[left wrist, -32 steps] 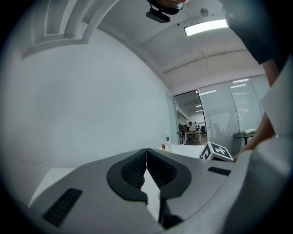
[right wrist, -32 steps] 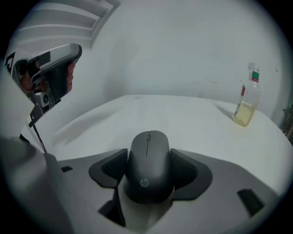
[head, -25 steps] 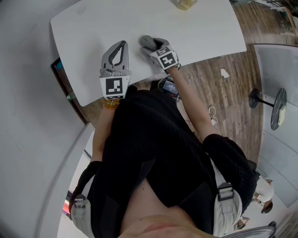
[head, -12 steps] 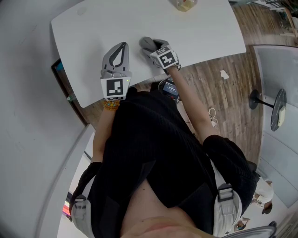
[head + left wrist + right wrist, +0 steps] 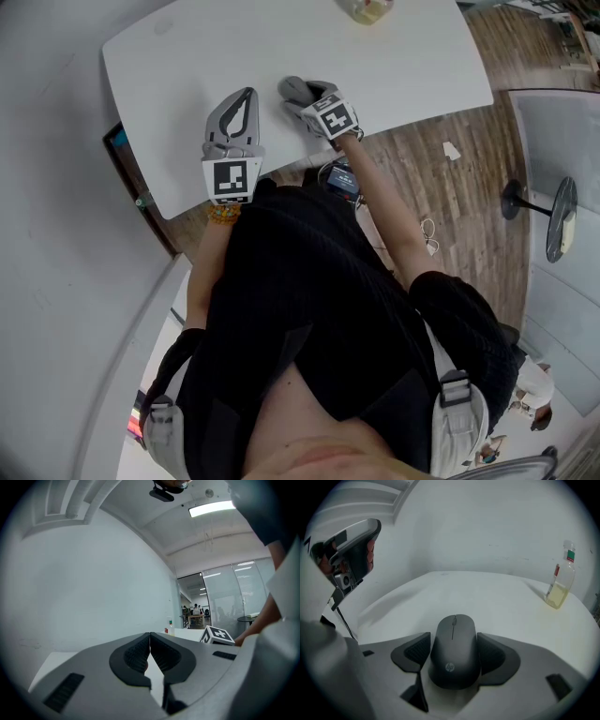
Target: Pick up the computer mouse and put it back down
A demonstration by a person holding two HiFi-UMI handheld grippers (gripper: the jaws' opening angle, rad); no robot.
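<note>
The room had a pale plain wall behind the table, a wood-plank floor and, far off in the left gripper view, glass partitions under a long ceiling light. The white table filled the upper part of the head view, its top bare apart from the few things on it. A person in a black top stood at its near edge with both arms reaching over it.

The left gripper hovered over the near part of the table, well to the left of the mouse, with its jaws pressed together and nothing between them; its marker cube sat just ahead of the wrist. The right gripper lay beside it, a little further to the right, and its own marker cube showed at the right of the left gripper view too.

The dark grey computer mouse sat squarely between the right gripper's jaws, its length running along them and its wheel end pointing away from the person. Both ribbed pads touched its sides, so the jaws pinched it. Whether it rested on the table or hung just above it could not be told.

A small clear bottle of yellowish liquid stood upright at the far right of the table, well apart from the mouse
</note>
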